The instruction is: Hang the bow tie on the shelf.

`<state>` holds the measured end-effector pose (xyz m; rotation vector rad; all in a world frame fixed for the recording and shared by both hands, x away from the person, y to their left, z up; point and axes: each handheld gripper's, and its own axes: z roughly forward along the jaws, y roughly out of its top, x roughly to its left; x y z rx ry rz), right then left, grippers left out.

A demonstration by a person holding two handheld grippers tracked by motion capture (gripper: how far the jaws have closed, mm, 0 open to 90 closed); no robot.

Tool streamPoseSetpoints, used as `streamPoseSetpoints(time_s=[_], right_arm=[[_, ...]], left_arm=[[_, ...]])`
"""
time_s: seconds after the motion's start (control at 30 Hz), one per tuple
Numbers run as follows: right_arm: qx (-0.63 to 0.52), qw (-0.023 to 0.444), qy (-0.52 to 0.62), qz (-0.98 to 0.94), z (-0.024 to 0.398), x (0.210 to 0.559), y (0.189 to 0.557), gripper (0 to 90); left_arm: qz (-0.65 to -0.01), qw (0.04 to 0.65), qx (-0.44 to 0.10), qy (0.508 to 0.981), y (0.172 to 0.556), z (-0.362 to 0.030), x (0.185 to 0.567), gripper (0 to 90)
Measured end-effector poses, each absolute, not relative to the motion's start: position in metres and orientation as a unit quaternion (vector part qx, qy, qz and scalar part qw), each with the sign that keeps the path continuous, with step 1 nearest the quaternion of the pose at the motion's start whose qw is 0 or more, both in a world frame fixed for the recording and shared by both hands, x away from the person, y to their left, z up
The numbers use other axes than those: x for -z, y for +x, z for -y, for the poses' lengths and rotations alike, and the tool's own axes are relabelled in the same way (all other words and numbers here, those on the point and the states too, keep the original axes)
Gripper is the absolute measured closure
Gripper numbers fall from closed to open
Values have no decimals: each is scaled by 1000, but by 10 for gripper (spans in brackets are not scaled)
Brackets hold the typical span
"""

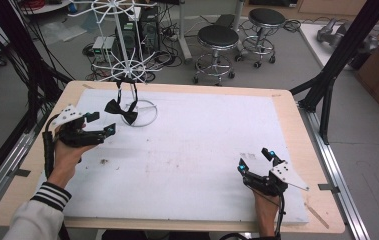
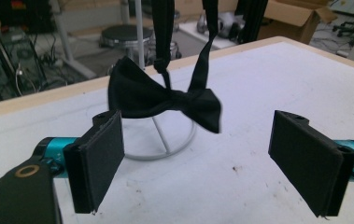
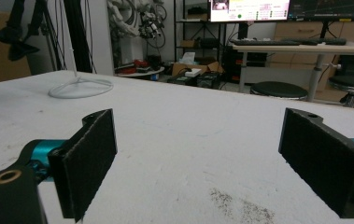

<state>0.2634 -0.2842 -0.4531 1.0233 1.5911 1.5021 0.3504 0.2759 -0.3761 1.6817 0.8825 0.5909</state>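
Black bow tie (image 1: pixel 121 111) hangs by its strap from the white wire rack (image 1: pixel 122 35), dangling above the rack's ring base (image 1: pixel 147 113) at the far left of the white table mat (image 1: pixel 202 145). The bow appears clear of the mat, though the high view is too coarse to be sure.

Left gripper (image 1: pixel 101 124): jaws spread wide, nothing between them; it sits just left of the bow tie, pointed at it, not touching. In the left gripper view the bow tie (image 2: pixel 165 99) hangs beyond the pads (image 2: pixel 99 165).

Right gripper (image 1: pixel 254 160): jaws released, empty, near the mat's front right, well apart from the rack.
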Motion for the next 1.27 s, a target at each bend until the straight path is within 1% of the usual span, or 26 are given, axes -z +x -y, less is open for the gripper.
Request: streamPoseSetpoints(time_s=[0.1, 0.2, 0.37, 0.63, 0.83, 1.27], right_arm=[[-579, 359, 395, -616, 284, 453, 263, 105], [-580, 360, 392, -616, 284, 453, 263, 104], [-580, 363, 391, -615, 283, 453, 262, 104], [-581, 366, 390, -614, 283, 454, 262, 105], [-581, 365, 390, -614, 283, 454, 262, 105], [-578, 371, 389, -615, 282, 454, 260, 104]], left_arm=[[-363, 559, -259, 699, 338, -284, 387, 187], [-354, 582, -271, 680, 325, -290, 400, 186], [-349, 602, -298, 654, 305, -295, 422, 179], [-345, 621, -307, 633, 286, -297, 451, 179], [-340, 640, -317, 612, 281, -300, 454, 180], [-338, 642, -320, 609, 280, -300, 455, 181]])
